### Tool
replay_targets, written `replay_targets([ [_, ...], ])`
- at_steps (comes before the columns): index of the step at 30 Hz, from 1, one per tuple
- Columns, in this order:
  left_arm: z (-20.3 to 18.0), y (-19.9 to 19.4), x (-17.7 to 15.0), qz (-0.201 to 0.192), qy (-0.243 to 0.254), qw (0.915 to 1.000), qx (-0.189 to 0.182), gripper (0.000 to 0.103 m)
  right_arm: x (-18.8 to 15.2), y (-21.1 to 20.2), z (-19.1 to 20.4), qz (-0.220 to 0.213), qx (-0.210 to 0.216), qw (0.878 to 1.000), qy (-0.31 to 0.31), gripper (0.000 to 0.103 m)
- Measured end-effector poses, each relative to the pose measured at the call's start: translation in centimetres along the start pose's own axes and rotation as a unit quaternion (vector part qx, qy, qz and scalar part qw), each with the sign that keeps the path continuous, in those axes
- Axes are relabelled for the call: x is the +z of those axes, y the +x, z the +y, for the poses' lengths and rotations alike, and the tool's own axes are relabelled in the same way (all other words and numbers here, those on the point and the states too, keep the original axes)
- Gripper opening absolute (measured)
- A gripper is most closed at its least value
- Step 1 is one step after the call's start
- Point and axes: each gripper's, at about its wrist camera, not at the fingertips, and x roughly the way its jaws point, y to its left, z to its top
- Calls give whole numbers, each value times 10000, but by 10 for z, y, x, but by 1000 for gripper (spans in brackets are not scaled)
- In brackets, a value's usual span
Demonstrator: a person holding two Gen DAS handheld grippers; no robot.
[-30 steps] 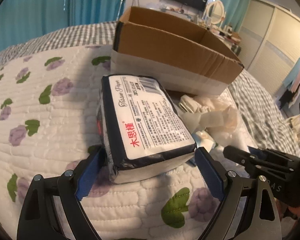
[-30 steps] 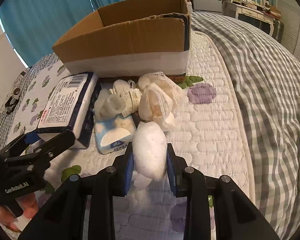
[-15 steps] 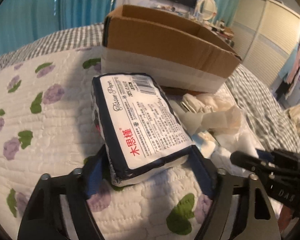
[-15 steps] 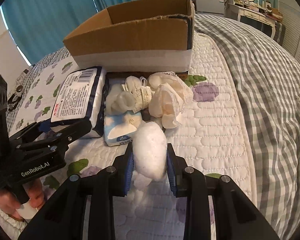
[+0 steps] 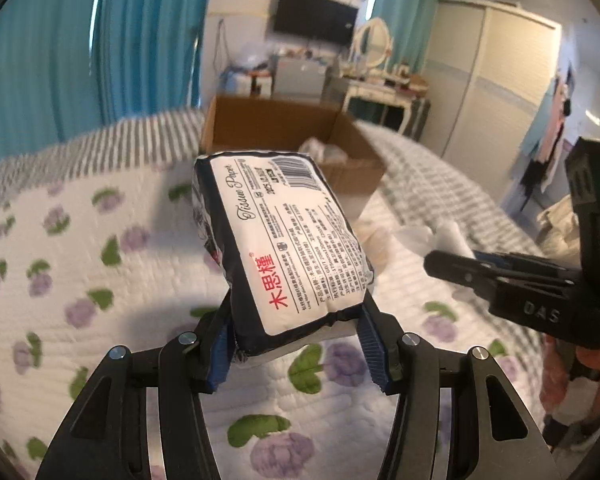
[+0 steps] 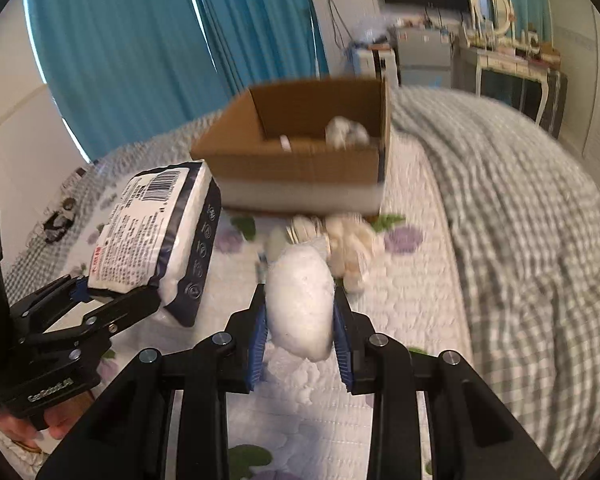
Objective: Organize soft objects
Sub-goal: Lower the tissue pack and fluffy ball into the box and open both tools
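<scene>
Already a few soft items lie inside the cardboard box; short of it, the left gripper is closing on the raised tissue pack; the right gripper pinches a white pad; more pieces wait on the bed before the box.

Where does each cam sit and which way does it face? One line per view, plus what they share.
Left wrist: on the left gripper, looking down along its closing fingers, pads on the tissue pack; right gripper at right.
Right wrist: on the right gripper, clamping a white soft roll; left gripper and a hand at left.
Shared: cardboard box, quilt, tissue pack.
</scene>
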Motion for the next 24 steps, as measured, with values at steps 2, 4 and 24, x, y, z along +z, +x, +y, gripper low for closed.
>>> replay_targets([
  [2,-6,-16,9,-173,117,9998,4,53,11,-19,7,-181,-17,9998,-78,29],
  [4,-11,-32,21,-316,210,9993,-25,53,23,-36,13,-350,-64,9992,-177,29],
  [24,14,56,153,-366,458,9980,-243,54,178,5,7,-811,-247,9955,-426,29],
])
